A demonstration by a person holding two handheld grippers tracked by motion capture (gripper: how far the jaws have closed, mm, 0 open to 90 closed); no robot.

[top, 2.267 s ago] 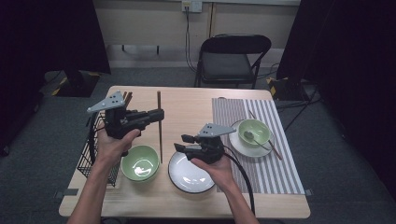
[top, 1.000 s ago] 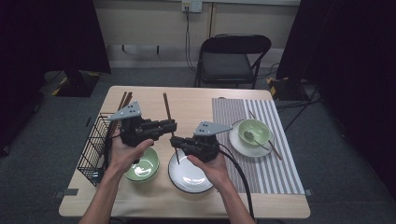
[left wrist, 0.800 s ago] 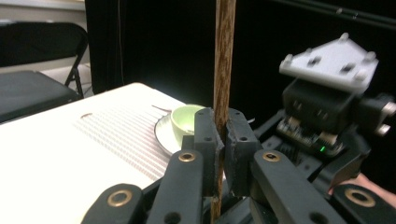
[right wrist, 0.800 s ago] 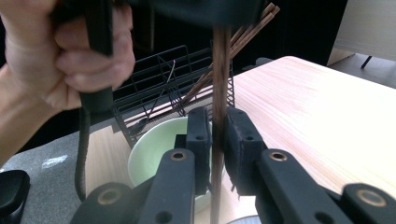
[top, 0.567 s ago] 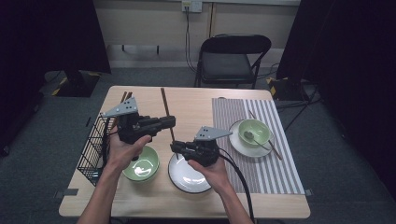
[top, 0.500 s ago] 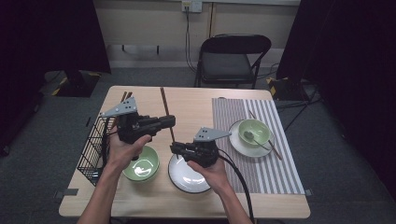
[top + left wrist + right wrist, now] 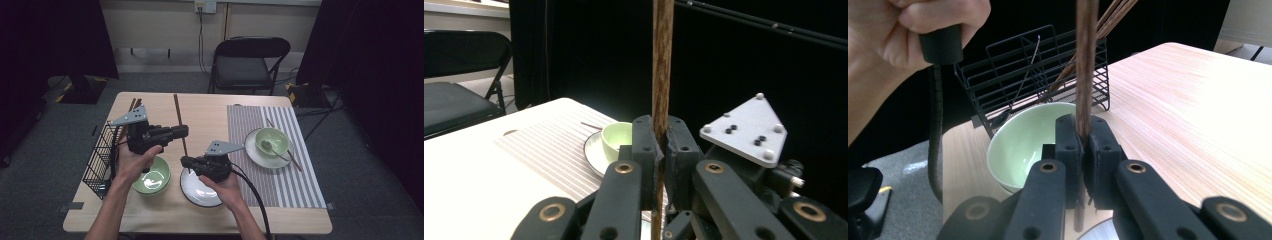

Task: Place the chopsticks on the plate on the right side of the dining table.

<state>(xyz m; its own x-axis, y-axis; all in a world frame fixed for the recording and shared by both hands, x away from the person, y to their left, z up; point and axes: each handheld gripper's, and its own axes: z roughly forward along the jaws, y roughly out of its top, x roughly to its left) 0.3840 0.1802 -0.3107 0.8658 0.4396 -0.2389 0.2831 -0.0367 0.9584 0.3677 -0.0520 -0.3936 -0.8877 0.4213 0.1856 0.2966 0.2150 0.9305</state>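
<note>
Pale wooden table in a dark-curtained room, one brown chopstick lifted above it, left gripper clenched on its middle, right gripper pinching its near end (both sets of jaws closed tight), green bowl and white plate just below.

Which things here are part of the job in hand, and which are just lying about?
In hand: chopstick, clamped by left gripper and right gripper, whose jaws just closed further on it.
Lying about: wire basket, green bowl, white plate, striped placemat, folding chair.
</note>
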